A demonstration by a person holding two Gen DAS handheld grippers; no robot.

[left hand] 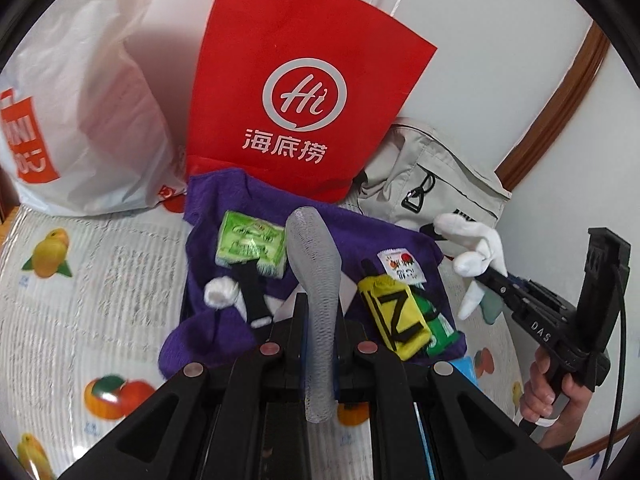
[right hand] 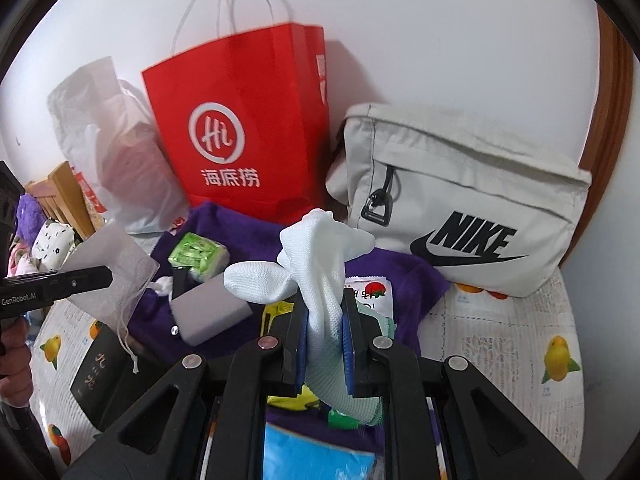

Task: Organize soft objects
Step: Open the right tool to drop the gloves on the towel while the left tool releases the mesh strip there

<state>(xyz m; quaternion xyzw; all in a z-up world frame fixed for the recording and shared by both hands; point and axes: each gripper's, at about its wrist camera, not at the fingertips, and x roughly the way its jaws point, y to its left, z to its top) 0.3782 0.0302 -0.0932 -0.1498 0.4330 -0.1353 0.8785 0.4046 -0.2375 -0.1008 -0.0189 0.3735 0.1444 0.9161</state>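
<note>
The left gripper (left hand: 320, 312) had its jaws fully closed on a sheer mesh pouch (left hand: 316, 280), limp and nearly weightless, held above the purple towel (left hand: 224, 332). The right gripper (right hand: 325, 332) was pinched nearly shut on a white sock (right hand: 320, 264) at mid-length; soft and floppy, it drooped both ways and probably needed a firmer, bunched hold.

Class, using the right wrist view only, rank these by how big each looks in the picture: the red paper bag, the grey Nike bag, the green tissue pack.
1. Grey Nike bag and red paper bag: too close to call, and the Nike bag sits nearer the camera.
2. Green tissue pack: clearly smallest.
</note>
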